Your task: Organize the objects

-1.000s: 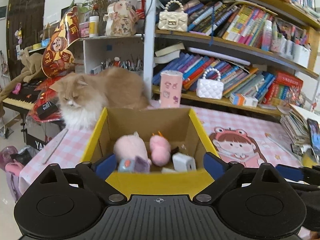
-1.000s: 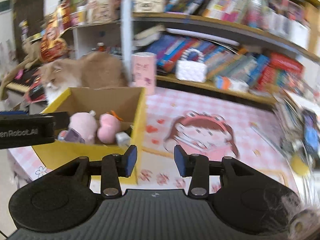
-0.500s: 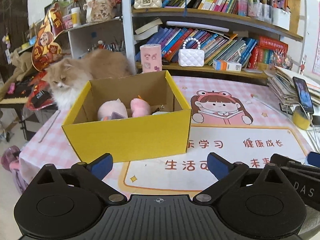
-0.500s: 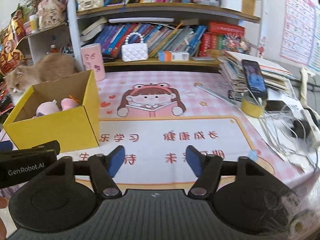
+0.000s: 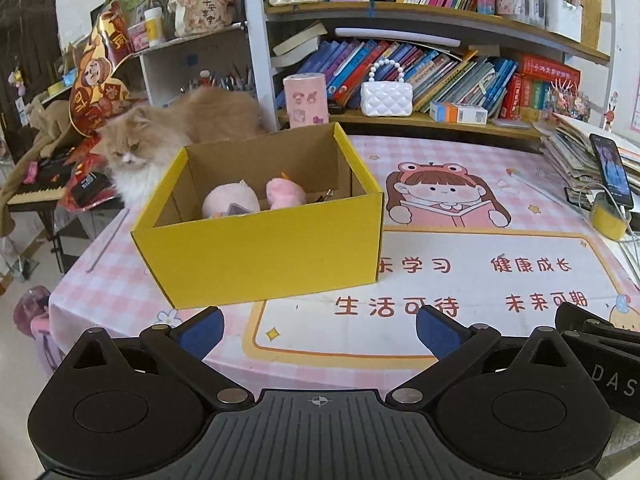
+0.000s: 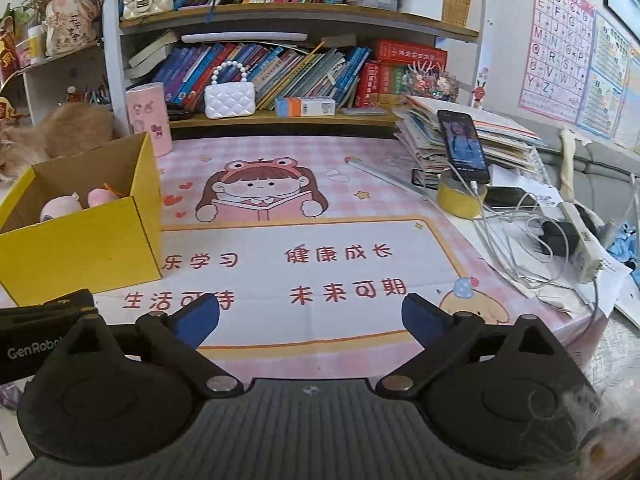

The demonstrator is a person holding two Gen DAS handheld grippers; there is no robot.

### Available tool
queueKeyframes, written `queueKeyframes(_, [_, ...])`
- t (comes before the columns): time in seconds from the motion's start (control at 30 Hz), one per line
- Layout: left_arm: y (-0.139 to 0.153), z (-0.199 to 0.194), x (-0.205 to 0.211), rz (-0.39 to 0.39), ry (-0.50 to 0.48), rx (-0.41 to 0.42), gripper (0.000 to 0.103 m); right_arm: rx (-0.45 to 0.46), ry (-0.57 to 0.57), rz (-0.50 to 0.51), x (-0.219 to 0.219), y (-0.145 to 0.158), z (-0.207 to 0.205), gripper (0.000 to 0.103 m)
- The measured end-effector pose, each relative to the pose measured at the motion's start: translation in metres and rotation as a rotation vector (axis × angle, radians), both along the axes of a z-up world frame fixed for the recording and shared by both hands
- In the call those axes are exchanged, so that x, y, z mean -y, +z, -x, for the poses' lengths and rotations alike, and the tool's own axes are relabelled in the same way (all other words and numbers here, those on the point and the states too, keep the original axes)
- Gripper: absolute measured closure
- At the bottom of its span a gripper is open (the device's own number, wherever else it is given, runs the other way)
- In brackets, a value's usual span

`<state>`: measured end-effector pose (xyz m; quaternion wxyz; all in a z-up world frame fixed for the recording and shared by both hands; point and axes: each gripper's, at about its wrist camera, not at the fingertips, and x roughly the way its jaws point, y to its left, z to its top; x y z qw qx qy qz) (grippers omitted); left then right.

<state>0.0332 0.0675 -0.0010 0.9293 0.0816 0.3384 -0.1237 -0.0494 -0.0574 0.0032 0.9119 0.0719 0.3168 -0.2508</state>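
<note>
The yellow box sits on the left part of the surface, its near wall hiding most of what lies inside; only the tops of two pink plush toys show, and the smaller bits beside them cannot be made out. Since a second ago both claws have drawn back from the box, and the right one has spread wider. The left claw and right claw hover low over the near edge, both wide open and empty. A cat sits behind the box.
</note>
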Motion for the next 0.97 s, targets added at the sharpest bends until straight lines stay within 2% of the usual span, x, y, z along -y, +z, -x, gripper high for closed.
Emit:
queueKeyframes(0.27, [-0.0013, 0.0004, -0.0016, 0.01, 0.007, -0.018, 0.0, -0.013, 0.003, -0.012, 0.0026, -0.0016, -0.0016, 0.003])
queueKeyframes(0.67, [0.0003, 0.0055, 0.0003, -0.016, 0.008, 0.017, 0.0, -0.014, 0.01, -0.011, 0.0007, -0.0028, -0.0008, 0.003])
queueKeyframes(0.97, [-0.0014, 0.0041, -0.0037, 0.004, 0.011, -0.014, 0.0, -0.015, 0.01, -0.007, 0.0003, -0.0026, 0.0009, 0.003])
